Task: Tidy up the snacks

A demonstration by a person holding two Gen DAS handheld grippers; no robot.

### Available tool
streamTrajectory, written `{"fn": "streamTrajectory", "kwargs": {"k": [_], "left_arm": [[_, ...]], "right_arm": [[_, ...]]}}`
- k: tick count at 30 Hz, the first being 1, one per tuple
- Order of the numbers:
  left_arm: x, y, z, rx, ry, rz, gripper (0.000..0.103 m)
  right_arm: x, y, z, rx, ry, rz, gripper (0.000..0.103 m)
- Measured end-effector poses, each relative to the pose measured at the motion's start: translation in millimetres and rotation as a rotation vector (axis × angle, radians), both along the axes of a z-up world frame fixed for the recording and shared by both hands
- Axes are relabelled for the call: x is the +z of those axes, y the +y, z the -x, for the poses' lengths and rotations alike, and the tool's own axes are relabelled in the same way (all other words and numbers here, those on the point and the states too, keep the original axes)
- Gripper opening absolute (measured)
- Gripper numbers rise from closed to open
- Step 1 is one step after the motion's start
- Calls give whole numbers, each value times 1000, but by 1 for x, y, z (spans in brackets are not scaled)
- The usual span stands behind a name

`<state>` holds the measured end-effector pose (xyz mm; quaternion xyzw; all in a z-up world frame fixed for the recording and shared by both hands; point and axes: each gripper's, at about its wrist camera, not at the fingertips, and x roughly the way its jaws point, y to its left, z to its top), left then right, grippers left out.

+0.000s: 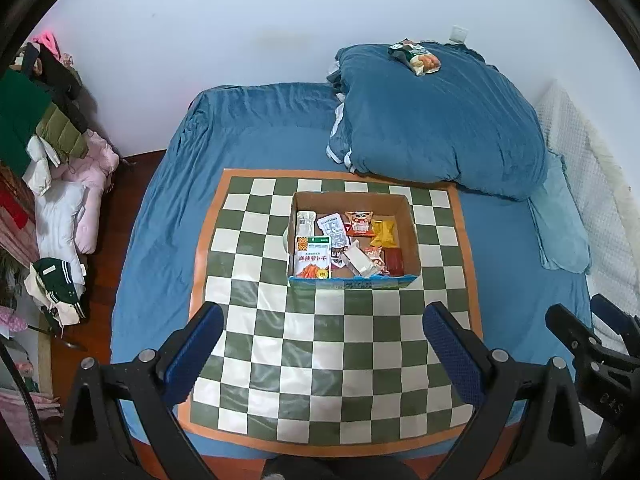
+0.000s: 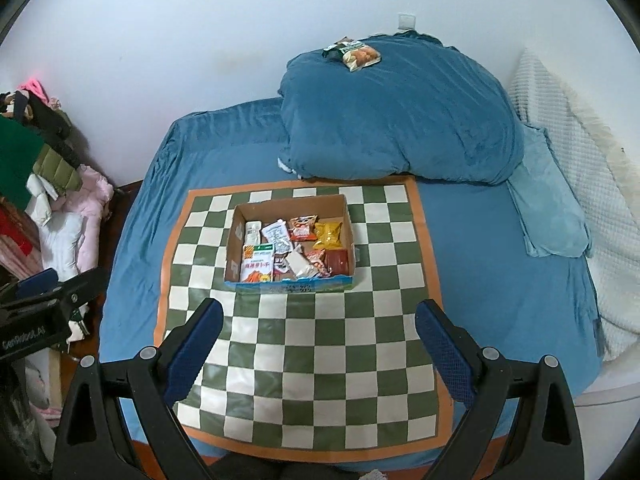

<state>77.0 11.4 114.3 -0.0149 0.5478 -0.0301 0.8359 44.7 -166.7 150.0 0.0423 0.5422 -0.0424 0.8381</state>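
Observation:
An open cardboard box [image 1: 352, 202] [image 2: 288, 206] sits on a green-and-white checkered mat [image 1: 320, 360] [image 2: 304, 360] spread over the bed. Several snack packets lie in it, among them a white carrot-print packet [image 1: 312, 258] [image 2: 258, 262] and a yellow bag [image 1: 384, 232] [image 2: 328, 234]. One more snack bag [image 1: 416, 56] [image 2: 354, 54] rests on top of the blue duvet, far behind the box. My left gripper [image 1: 323, 312] hovers high above the mat in front of the box, open and empty. My right gripper [image 2: 319, 308] hangs beside it, also open and empty.
A bunched blue duvet [image 1: 440, 120] fills the far right of the bed, with a light blue pillow [image 1: 560, 224] and a white blanket [image 2: 580, 160] to its right. Piled clothes [image 1: 60, 160] stand left of the bed over wooden floor [image 1: 100, 280].

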Motion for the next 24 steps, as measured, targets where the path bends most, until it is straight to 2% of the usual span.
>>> {"fn": "streamTrajectory", "kwargs": {"k": [9, 24], "left_arm": [[-31, -8, -25, 3, -10, -36, 102], [-80, -8, -56, 30, 36, -49, 102]], "right_arm": [[-40, -6, -43, -17, -23, 47, 99], [-105, 2, -86, -19, 20, 77, 99]]}}
